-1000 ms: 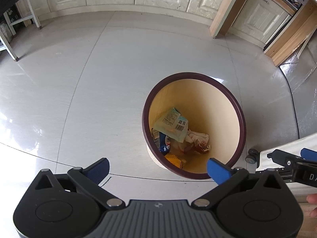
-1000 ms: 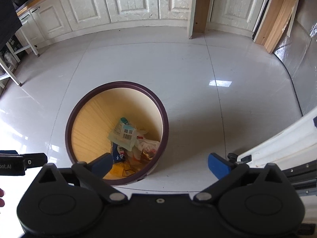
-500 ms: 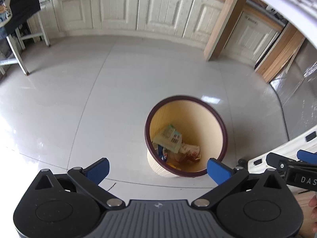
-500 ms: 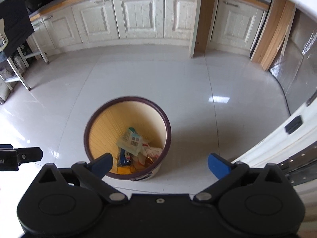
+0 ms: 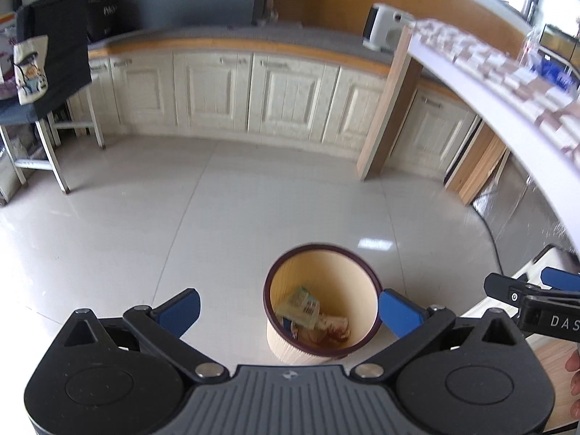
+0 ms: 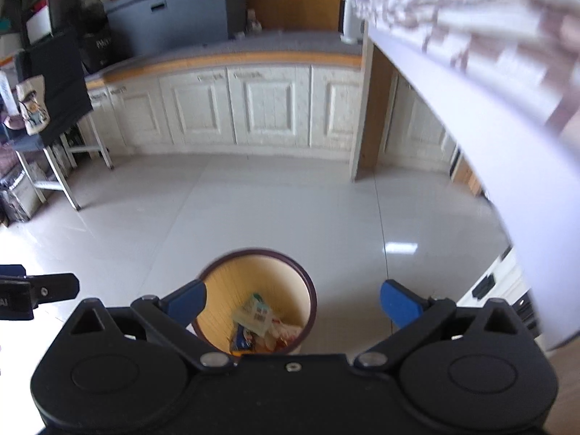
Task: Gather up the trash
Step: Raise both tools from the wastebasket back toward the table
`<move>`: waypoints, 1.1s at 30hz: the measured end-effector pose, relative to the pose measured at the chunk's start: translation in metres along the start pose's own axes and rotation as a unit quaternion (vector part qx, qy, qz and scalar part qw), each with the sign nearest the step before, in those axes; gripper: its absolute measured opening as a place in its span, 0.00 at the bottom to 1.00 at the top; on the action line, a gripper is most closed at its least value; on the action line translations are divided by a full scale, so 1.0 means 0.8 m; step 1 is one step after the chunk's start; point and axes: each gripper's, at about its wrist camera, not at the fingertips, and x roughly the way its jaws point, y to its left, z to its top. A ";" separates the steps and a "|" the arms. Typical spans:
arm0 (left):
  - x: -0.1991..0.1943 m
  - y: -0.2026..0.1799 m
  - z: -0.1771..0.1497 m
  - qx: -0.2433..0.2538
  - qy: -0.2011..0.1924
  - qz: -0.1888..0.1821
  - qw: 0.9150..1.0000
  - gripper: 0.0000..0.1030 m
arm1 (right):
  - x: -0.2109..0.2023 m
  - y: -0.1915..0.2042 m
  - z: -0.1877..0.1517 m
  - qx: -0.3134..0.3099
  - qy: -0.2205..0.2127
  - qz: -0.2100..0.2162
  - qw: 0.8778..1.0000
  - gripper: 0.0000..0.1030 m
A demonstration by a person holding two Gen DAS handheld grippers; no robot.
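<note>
Tiled floor [image 5: 253, 217]: bin [image 5: 322, 340] below gripper [image 5: 290, 311] (spread).

Left gripper [image 5: 289, 310] and right gripper [image 6: 293, 300] both spread wide, empty.

Count: one bin [image 5: 322, 264], two grippers.
We see the left gripper [image 5: 290, 308] and the right gripper [image 6: 293, 299], four blue fingertips [image 5: 181, 310] total, several wrappers [image 5: 302, 306] binned; exact number unclear.
</note>
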 end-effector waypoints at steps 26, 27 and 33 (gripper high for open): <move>-0.233 -0.059 0.021 0.016 -0.170 -0.028 0.985 1.00 | -0.272 -0.007 0.029 -0.023 -0.163 0.011 0.986 1.00; -0.238 -0.068 0.023 0.021 -0.176 -0.032 0.984 1.00 | -0.280 -0.013 0.029 -0.022 -0.168 0.008 0.986 1.00; -0.256 -0.124 0.038 0.052 -0.200 -0.059 0.977 1.00 | -0.313 -0.064 0.034 -0.007 -0.193 -0.019 0.981 1.00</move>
